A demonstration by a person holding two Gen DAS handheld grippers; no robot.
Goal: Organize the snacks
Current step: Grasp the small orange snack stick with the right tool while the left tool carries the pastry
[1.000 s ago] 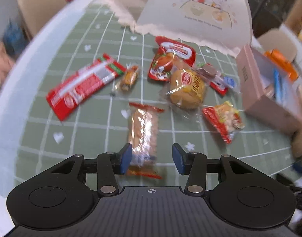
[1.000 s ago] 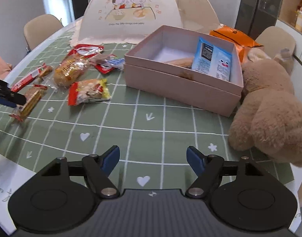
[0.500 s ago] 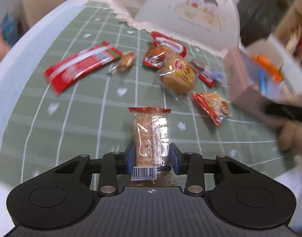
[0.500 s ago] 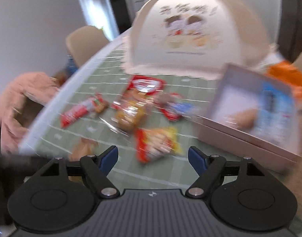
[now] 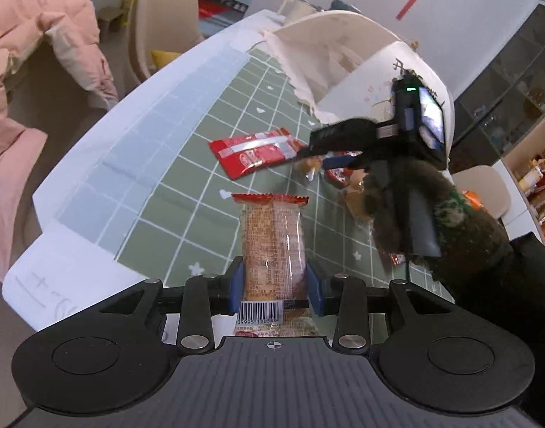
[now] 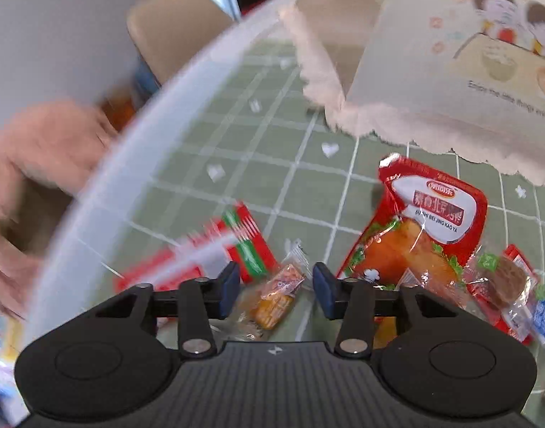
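Note:
My left gripper is shut on a clear biscuit pack with red ends and holds it above the green checked tablecloth. My right gripper is open, its jaws either side of a small orange wrapped candy on the cloth; it also shows in the left wrist view. A long red wafer bar lies just left of the candy and shows in the left wrist view. A red roast-duck snack pouch lies to the right.
A cream mesh food cover stands behind the snacks. More small packs lie at the right. The white table edge curves on the left, with a beige chair and a pink jacket beyond.
My left gripper closed on the biscuit pack and lifted it off the cloth. My right gripper swung left from the pink box to the small candy and narrowed its jaws.

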